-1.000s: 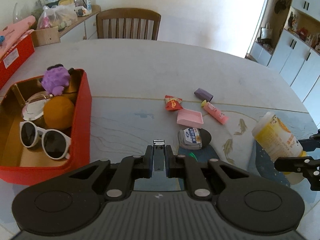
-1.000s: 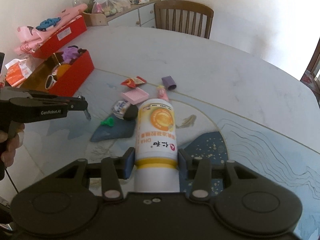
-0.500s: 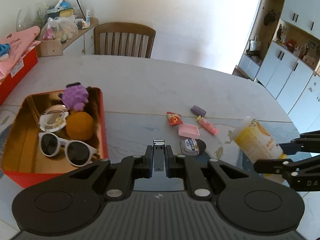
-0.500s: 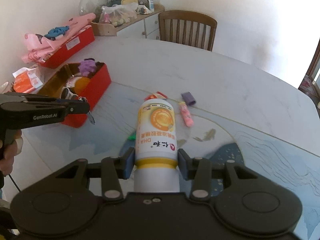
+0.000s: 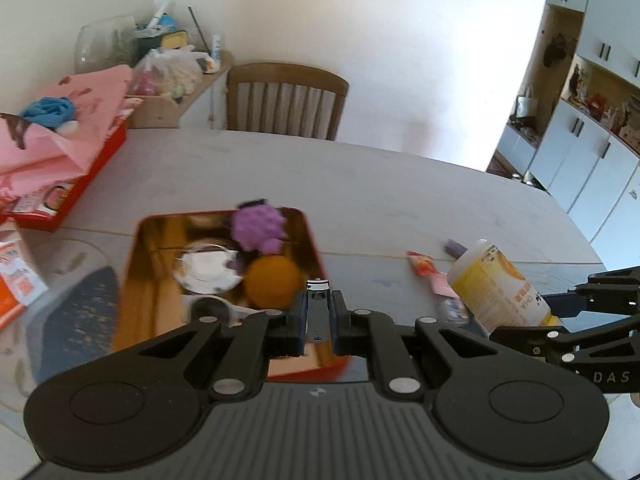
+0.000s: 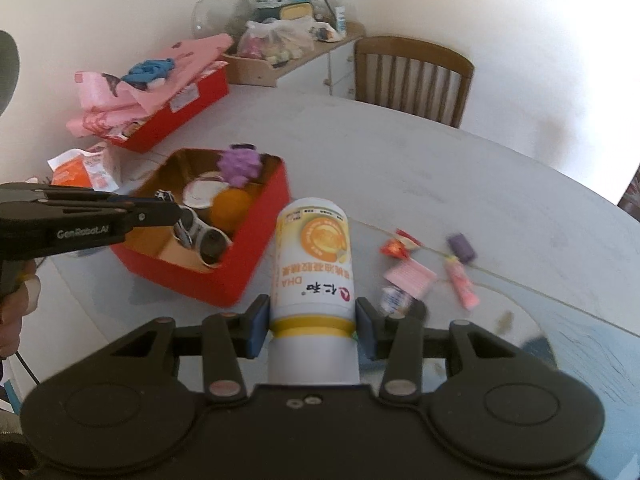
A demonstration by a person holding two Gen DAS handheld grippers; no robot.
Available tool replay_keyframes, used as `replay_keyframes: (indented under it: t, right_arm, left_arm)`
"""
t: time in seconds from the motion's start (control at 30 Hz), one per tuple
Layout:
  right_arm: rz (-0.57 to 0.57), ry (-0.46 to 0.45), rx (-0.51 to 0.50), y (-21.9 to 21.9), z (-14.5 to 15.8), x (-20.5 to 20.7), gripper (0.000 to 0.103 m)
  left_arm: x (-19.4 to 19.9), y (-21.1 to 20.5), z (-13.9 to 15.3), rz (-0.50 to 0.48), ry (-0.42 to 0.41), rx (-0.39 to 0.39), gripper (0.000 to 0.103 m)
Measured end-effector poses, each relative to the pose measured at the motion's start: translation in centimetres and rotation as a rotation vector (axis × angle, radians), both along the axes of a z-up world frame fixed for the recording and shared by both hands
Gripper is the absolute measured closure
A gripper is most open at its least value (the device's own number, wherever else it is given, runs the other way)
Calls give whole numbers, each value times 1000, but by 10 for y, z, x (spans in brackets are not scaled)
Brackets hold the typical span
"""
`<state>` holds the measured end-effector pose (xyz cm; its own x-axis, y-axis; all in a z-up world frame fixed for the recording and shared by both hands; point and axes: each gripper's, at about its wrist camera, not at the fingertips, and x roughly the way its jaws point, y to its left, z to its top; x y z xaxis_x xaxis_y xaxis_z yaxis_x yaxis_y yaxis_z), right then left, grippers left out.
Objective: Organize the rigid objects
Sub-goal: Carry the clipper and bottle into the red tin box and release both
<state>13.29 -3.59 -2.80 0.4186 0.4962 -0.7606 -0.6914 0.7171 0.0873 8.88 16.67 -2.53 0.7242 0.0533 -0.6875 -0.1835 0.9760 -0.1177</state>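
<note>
My left gripper (image 5: 318, 320) is shut on a small metal nail clipper (image 5: 318, 308) and hovers over the near end of the red box (image 5: 316, 248). In that box (image 6: 224, 276) lie a purple plush (image 6: 239, 166), an orange ball (image 6: 230, 204), white sunglasses (image 6: 200, 232) and a round dish (image 6: 202, 192). The left gripper (image 6: 172, 212) shows from the side above the sunglasses. My right gripper (image 6: 312, 320) is shut on a white-and-yellow bottle (image 6: 312, 256), held in the air just right of the box. The same bottle (image 5: 500, 284) appears tilted in the left wrist view.
Loose on the table to the right lie a red snack packet (image 6: 398, 244), a pink box (image 6: 410, 274), a pink tube (image 6: 462, 284), a purple block (image 6: 462, 246) and a small jar (image 6: 394, 300). A second red box with pink cloth (image 6: 160, 80) and orange packets (image 6: 76, 168) sit at the left. A wooden chair (image 6: 414, 74) stands behind.
Both grippers have moved left and upward together, each keeping its load. The red box has come from the left side to right under the left gripper; the loose items have slid right.
</note>
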Motion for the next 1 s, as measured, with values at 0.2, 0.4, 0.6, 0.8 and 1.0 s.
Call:
replay_keyframes:
  t: [0.2,0.4,0.6,0.8,1.0]
  right_arm:
    - [22,0,5,40,0,-3,59]
    - [35,11,9,76,-5,-1,59]
    - [50,16,1,113,-16,4,59]
    - [96,13,35,137,-23,6,59]
    - [141,43,52,149,-26,5,59]
  left_arm:
    - [1,40,2,27,2,13,92]
    - [13,77,-4,51,49,21,92]
    - [33,101,-15,51,88,39,92]
    - [53,113,-21,33,107,57,92]
    - [70,124,-31,38,137,57,92]
